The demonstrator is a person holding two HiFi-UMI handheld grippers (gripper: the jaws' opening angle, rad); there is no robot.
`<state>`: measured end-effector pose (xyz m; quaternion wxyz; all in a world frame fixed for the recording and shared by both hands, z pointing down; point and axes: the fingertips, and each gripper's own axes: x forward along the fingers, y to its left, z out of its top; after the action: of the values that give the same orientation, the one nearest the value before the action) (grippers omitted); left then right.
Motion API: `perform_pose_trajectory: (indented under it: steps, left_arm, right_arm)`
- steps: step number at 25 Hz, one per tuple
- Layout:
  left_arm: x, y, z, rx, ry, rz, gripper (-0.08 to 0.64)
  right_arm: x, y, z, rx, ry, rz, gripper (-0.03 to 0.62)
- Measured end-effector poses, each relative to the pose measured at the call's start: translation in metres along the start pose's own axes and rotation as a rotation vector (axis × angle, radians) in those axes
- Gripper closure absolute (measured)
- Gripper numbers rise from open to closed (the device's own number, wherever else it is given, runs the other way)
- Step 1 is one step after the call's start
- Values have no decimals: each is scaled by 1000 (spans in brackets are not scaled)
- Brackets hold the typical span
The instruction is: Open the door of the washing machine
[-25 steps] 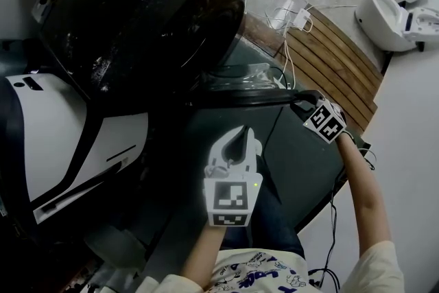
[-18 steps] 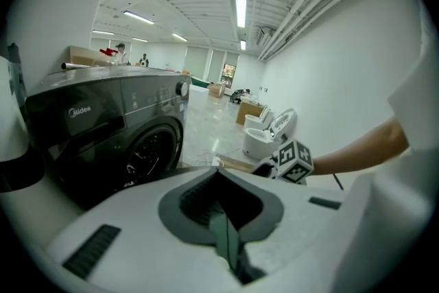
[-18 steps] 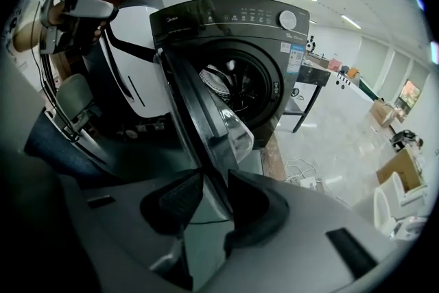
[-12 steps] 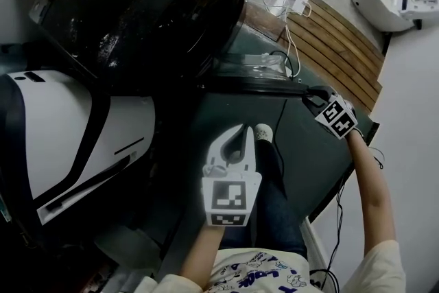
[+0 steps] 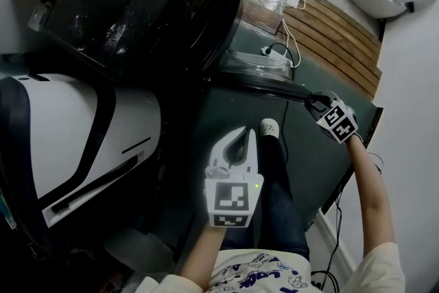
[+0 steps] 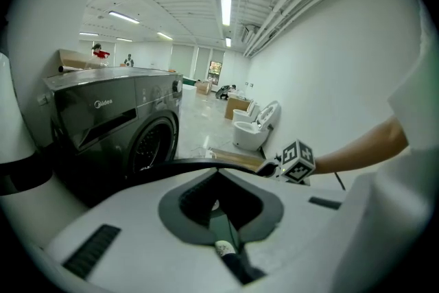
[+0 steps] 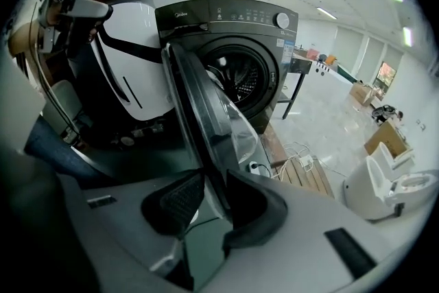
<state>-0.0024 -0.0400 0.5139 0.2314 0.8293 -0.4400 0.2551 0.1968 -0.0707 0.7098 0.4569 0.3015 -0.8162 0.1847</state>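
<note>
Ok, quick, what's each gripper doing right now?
Left gripper: fingers closed, empty.
Right gripper: fingers have just been closing further, clamped on the edge of the washing machine door.

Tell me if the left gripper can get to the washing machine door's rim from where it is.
Probably yes: the left gripper is empty, and nothing stands between it and the door rim ahead. The right gripper, jaws just closing on that rim, takes one spot.
</note>
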Motion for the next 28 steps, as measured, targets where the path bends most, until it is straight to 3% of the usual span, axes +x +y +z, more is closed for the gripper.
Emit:
perform_pose_trajectory:
  steps: [14, 28]
  left_arm:
    - [-28, -27, -51, 4, 49, -39, 558]
    - [-55, -60, -74, -55, 31, 41, 558]
  right_arm:
    - [-8, 62, -20, 100, -57, -11, 486]
    - [-10, 122, -32, 107, -107, 55, 501]
